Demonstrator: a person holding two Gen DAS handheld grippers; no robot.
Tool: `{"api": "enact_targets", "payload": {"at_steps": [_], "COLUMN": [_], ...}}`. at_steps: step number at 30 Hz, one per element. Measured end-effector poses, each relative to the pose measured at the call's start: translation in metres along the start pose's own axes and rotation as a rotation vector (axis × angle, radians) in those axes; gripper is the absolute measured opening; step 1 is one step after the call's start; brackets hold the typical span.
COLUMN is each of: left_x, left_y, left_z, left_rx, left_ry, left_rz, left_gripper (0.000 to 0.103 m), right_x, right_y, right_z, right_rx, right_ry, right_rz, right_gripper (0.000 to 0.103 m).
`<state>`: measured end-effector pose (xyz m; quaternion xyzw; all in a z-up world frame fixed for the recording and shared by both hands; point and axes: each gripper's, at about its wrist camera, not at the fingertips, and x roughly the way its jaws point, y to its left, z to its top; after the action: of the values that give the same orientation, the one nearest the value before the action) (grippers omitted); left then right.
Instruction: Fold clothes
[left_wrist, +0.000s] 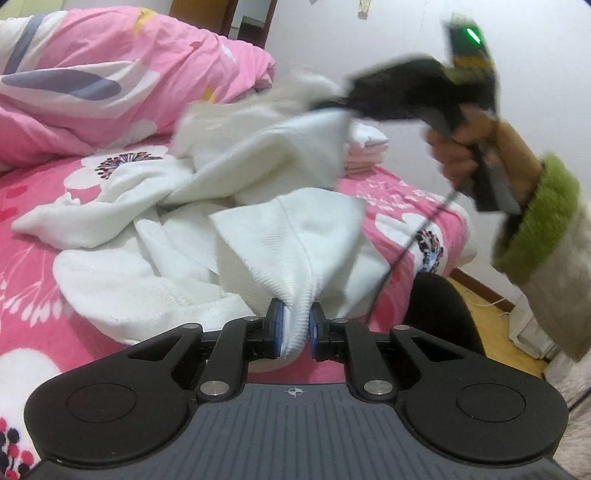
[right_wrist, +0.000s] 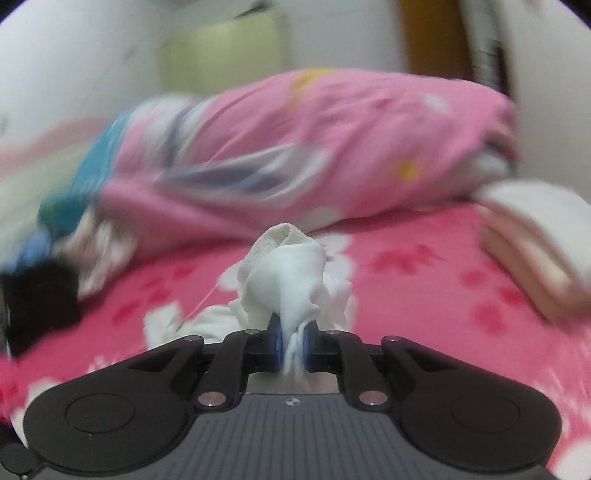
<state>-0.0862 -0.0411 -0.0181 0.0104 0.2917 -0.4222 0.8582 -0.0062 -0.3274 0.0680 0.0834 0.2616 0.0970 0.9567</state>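
The right wrist view is smeared with blur, so the folded stack (right_wrist: 535, 251) at far right and the dark clothes (right_wrist: 37, 295) at left stay unreadable.

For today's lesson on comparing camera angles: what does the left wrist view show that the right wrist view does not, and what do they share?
Only the left wrist view shows the person's hand and green fuzzy cuff, the wooden floor, and most of the white garment spread in a heap.

Only the right wrist view shows a teal and blue cloth pile beside the quilt, heavily blurred.

Both show the pink floral bedsheet, pink quilt, a folded pale stack, and each gripper, left gripper and right gripper, clamped on white fabric.
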Motion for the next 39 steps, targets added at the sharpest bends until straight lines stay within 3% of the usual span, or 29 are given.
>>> {"api": "enact_targets", "payload": {"at_steps": [7,10,12,14,15,16,18,20,23,27,31,34,35,36,37,38,39], "left_x": [0.003,0.003,0.001,-0.009,-0.015,-0.020,-0.039,-0.057,-0.062,-0.022,0.034,0.068,0.077,0.085,0.088,0.092,0.094], "left_y": [0.007,0.006,0.007,0.011,0.012,0.015,0.027,0.043,0.057,0.061,0.063,0.066,0.066,0.067,0.066,0.065,0.065], "left_z": [0.010,0.012,0.014,0.019,0.022,0.025,0.033,0.045,0.064,0.082,0.092,0.099,0.101,0.101,0.100,0.100,0.100], "left_rx": [-0.036,-0.030,-0.031,-0.044,-0.051,-0.059,-0.102,-0.151,-0.144,-0.046,0.022,0.045,0.063,0.080,0.099,0.118,0.129], "left_ry": [0.035,0.070,0.093,0.102,0.106,0.108,0.071,0.021,-0.028,0.019,0.056,0.099,0.109,0.118,0.121,0.124,0.125], "left_rz": [-0.034,-0.043,-0.045,-0.054,-0.058,-0.062,-0.071,-0.076,0.020,0.240,0.328,0.379,0.403,0.425,0.441,0.452,0.457], "left_gripper": [0.016,0.018,0.020,0.025,0.033,0.041,0.051,0.059,0.066,0.066,0.066,0.066,0.065,0.065,0.065,0.065,0.065], "right_x": [-0.061,-0.067,-0.063,-0.063,-0.064,-0.068,-0.083,-0.101,-0.108,-0.063,0.002,0.052,0.066,0.080,0.092,0.096,0.098], "right_y": [-0.114,-0.158,-0.180,-0.191,-0.196,-0.196,-0.192,-0.188,-0.176,-0.120,-0.042,0.003,0.013,0.021,0.021,0.017,0.011], "right_z": [-0.054,-0.090,-0.110,-0.119,-0.123,-0.122,-0.116,-0.109,-0.092,-0.059,-0.046,-0.051,-0.053,-0.056,-0.059,-0.062,-0.063], "right_rx": [0.369,0.537,0.632,0.701,0.725,0.708,0.641,0.569,0.470,0.219,-0.070,-0.263,-0.313,-0.358,-0.378,-0.367,-0.347], "right_ry": [-0.076,-0.060,-0.026,-0.015,-0.011,-0.018,-0.040,-0.068,-0.085,-0.018,0.074,0.165,0.195,0.227,0.257,0.274,0.282], "right_rz": [-0.169,-0.238,-0.235,-0.224,-0.223,-0.242,-0.296,-0.330,-0.296,-0.160,0.004,0.028,0.022,0.009,-0.020,-0.035,-0.046], "right_gripper": [0.010,0.011,0.012,0.029,0.043,0.055,0.064,0.069,0.073,0.077,0.079,0.078,0.076,0.065,0.044,0.033,0.011]}}
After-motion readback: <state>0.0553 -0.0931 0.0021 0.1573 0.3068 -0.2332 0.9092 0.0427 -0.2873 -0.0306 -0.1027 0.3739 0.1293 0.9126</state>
